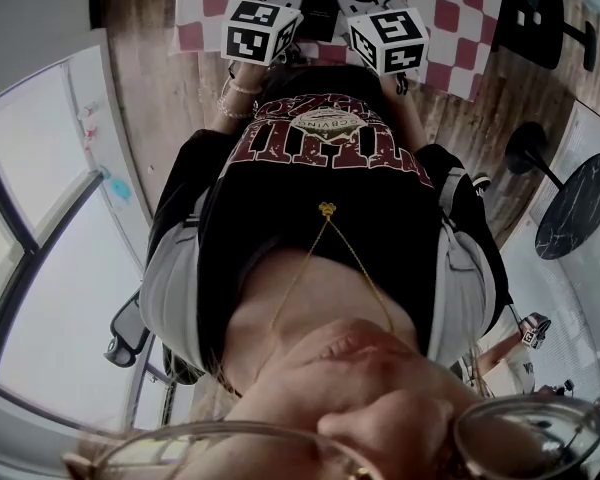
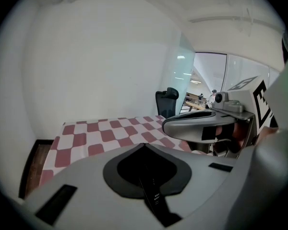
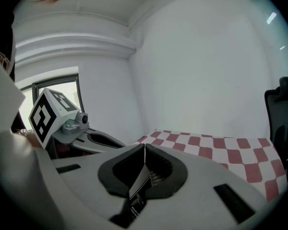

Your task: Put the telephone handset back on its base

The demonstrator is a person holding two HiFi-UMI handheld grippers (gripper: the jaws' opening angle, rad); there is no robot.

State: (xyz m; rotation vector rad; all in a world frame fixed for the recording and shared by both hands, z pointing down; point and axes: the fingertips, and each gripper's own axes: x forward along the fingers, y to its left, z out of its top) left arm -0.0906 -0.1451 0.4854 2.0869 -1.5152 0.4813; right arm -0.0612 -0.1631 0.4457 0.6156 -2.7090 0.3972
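Note:
No telephone, handset or base shows in any view. My left gripper [image 2: 144, 144] is shut, its two jaws meeting edge to edge with nothing between them, above a red-and-white checked tablecloth [image 2: 110, 134]. My right gripper [image 3: 144, 145] is also shut and empty over the same cloth [image 3: 221, 146]. Each gripper sees the other beside it: the right gripper [image 2: 206, 121] and the left gripper [image 3: 86, 138]. In the head view both marker cubes, left [image 1: 263, 28] and right [image 1: 388, 38], sit side by side in front of the person's dark shirt, over the cloth [image 1: 460, 13].
A black office chair [image 2: 167, 102] [image 3: 283, 116] stands behind the table's far edge by a white wall. A round dark side table [image 1: 577, 206] and a stool base [image 1: 528, 148] stand on the wooden floor. Large windows [image 1: 40, 168] line one side.

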